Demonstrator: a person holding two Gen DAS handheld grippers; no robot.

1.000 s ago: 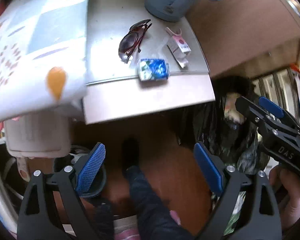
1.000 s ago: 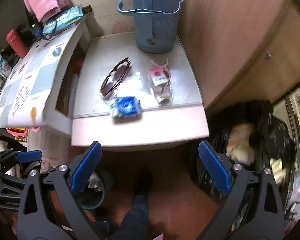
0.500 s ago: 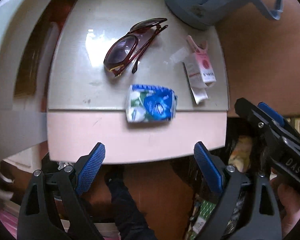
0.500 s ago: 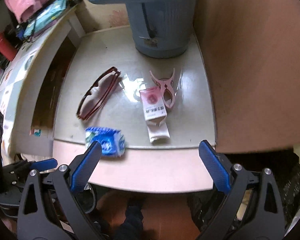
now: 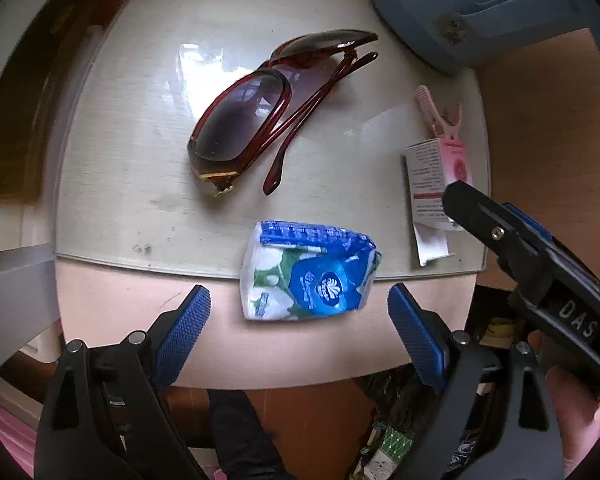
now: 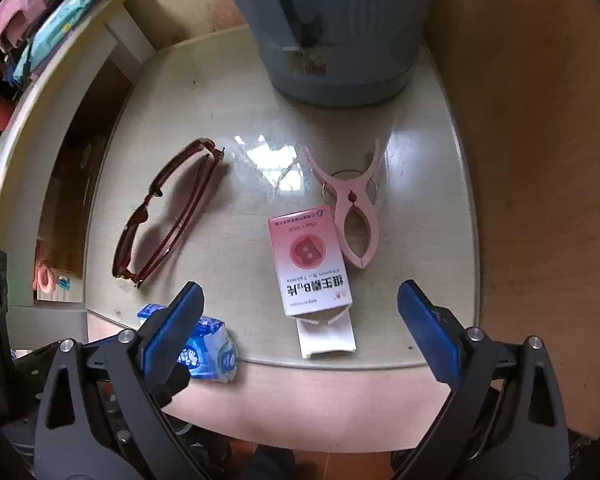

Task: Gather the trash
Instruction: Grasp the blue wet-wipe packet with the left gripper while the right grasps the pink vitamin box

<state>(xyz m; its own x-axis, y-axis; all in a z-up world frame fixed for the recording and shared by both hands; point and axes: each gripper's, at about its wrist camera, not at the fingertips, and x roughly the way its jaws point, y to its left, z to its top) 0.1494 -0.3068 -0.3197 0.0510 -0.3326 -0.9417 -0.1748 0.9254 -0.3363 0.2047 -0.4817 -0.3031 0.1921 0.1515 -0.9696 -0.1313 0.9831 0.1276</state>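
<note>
A blue and white tissue packet (image 5: 308,276) lies at the table's front edge, just ahead of my open, empty left gripper (image 5: 299,322); it also shows in the right wrist view (image 6: 208,350). A pink and white vitamin box (image 6: 310,266) with an open flap lies just ahead of my open, empty right gripper (image 6: 300,308); it also shows in the left wrist view (image 5: 434,178). The right gripper's fingers (image 5: 540,252) show at the right of the left wrist view.
Red sunglasses (image 5: 260,128) and a pink clothes peg (image 6: 352,216) lie on the glass-topped table (image 6: 420,280). A blue-grey bin (image 6: 340,28) stands at the back. A brown wall (image 6: 540,160) is on the right. A black trash bag (image 5: 400,440) sits below.
Both grippers have moved forward and closer to the table. The tissue packet and the vitamin box now look larger and sit between the open fingers' lines.
</note>
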